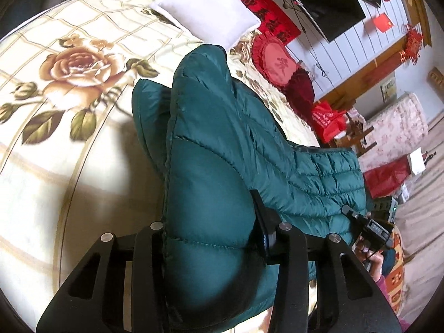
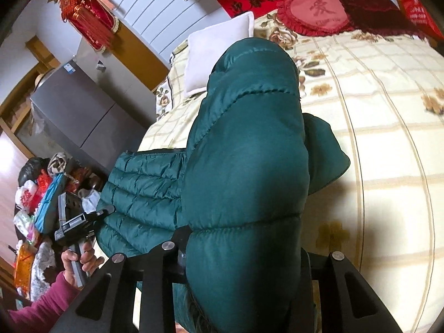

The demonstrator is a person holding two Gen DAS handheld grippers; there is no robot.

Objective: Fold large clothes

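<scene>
Left gripper fingers clamped on a puffy fold of the teal down jacket; right gripper fingers likewise pinching it. Lifted at both grips, draped over the floral bed, below the white pillow.

Sunlit floral bedspread, white pillow, grey cabinet.

1. A dark teal quilted puffer jacket lay on the bed, shiny and thickly padded, with stitched channels across it.
2. Its near edge was raised and bunched into a puffy fold.
3. A flatter quilted section spread toward the bed's edge.
4. A smaller padded part stuck out on the opposite side.
</scene>
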